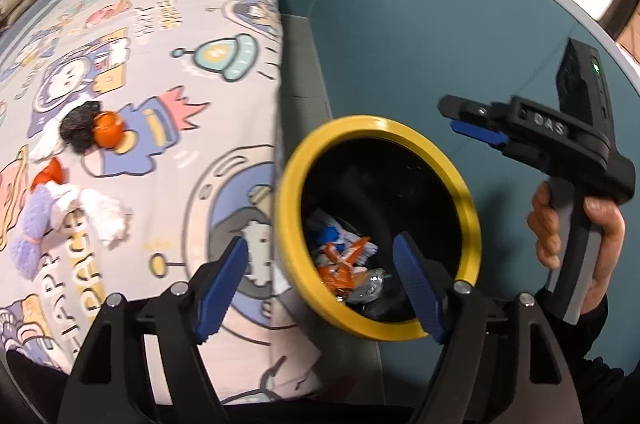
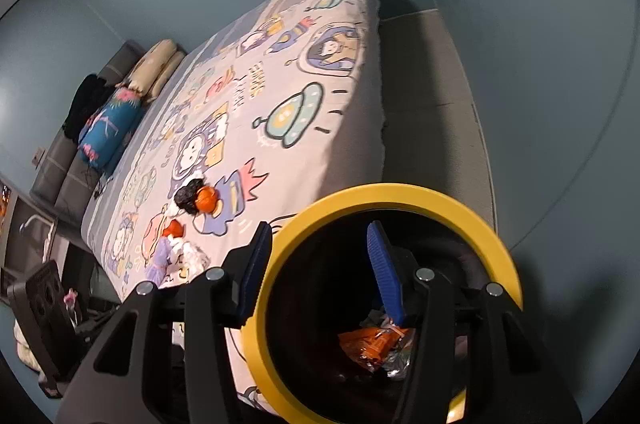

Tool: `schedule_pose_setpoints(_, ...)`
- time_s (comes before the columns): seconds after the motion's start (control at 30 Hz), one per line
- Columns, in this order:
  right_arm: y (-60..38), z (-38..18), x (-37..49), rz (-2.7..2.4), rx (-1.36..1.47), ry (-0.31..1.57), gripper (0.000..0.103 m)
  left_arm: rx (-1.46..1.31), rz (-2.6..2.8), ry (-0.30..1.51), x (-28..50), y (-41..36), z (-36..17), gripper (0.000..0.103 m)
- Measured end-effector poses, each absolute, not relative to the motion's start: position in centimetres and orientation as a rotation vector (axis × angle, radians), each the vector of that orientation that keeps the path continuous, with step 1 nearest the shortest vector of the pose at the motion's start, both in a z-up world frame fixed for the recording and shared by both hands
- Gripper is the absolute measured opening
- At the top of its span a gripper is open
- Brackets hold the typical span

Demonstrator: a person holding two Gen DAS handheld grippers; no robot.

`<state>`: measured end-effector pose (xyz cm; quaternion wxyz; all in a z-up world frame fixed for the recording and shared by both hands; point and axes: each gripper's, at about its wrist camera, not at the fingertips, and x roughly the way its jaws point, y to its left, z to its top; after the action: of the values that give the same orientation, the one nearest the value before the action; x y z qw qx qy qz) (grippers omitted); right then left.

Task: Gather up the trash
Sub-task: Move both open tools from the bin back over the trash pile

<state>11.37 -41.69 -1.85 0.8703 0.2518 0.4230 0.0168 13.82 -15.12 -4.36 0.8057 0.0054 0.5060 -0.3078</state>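
The round black bin with a yellow plastic rim [image 1: 470,200] is being kept beside the cartoon-print bedsheet [image 1: 160,72], wrappers already inside. The left gripper [image 1: 320,276] and right gripper [image 2: 316,264] are being held open, empty, while crumpled scraps [image 1: 86,130] are lying uncollected.

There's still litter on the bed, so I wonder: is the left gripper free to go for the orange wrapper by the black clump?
Probably yes: the left gripper is open and empty, and the orange wrapper lies uncovered on the bedspread.
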Motion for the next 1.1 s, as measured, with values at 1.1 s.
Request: schedule_pose_setpoints(1.1,-21.6,-3.5,20.3,0.396,0.260,1.067,0.051,-0.172,-0.191,1.058,20.5,7.6,-7.5,0.077)
